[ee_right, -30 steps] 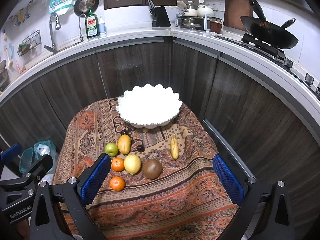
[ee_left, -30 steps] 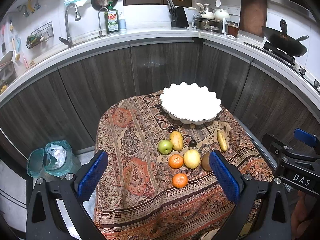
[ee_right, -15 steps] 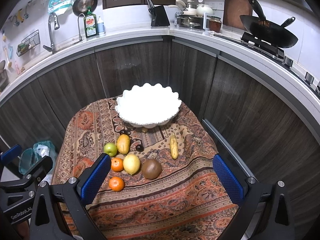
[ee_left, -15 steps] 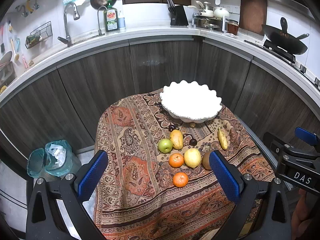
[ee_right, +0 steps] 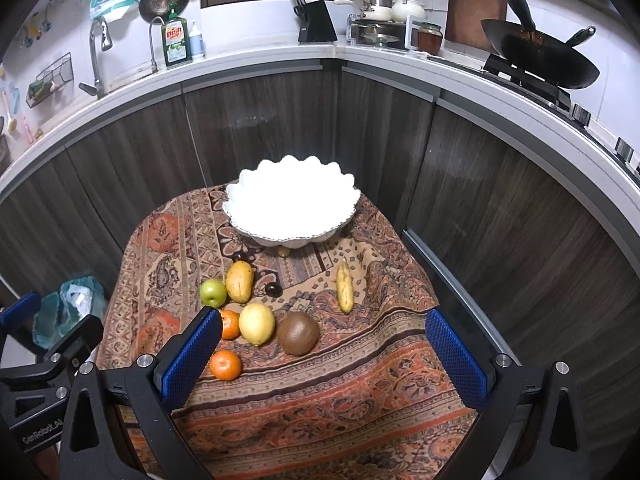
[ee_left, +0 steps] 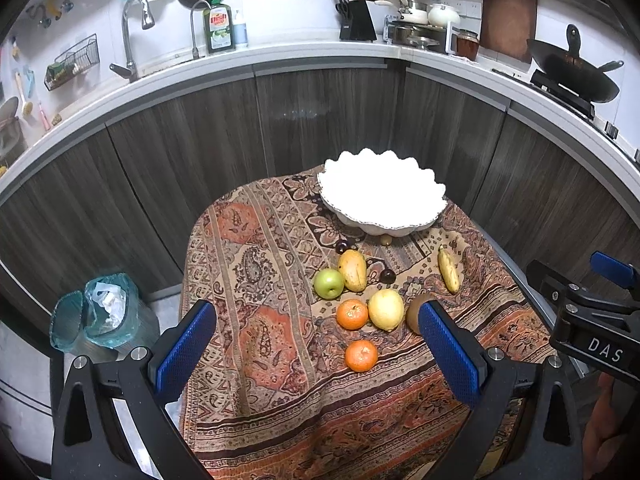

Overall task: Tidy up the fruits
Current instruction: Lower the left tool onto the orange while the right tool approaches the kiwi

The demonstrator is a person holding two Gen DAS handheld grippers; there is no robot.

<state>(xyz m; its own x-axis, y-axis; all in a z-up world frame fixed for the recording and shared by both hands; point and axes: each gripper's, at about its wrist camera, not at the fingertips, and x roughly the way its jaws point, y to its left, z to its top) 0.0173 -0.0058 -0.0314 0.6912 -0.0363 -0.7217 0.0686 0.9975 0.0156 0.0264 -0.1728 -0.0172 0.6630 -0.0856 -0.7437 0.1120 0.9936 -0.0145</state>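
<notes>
The fruits lie loose on the patterned paisley-cloth table: a green round apple touching a yellow-orange mango, two small orange tangerines, a pale yellow lemon, a brown fuzzy kiwi and a small yellow banana. At twelve o'clock of them the white scalloped ceramic bowl sits empty. I judge sorting has not begun. My left tool and right tool both hang spread wide, holding nothing. Next I must descend and straddle one fruit.
</notes>
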